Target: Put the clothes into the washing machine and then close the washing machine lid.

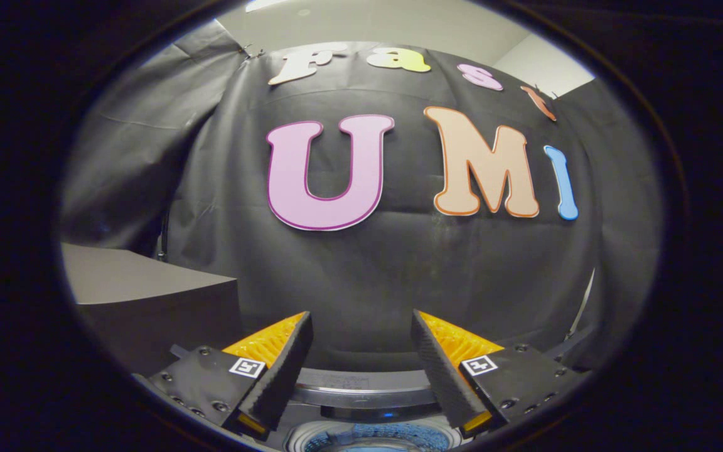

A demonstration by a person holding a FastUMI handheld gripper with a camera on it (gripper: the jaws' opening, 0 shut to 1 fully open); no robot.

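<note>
We see the washing machine (361,392) just below the gripper (361,326): curved grey rim, round drum w/ blue-lit holes. Fingers wide apart, holding nothing. Grey box (148,301) at left.

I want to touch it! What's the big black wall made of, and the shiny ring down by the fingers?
The wall looks like thin matte black cloth: it creases and sags. The ring, beyond the open gripper, seems glossy plastic or metal; it catches light. Likely the washing machine's rim.
</note>
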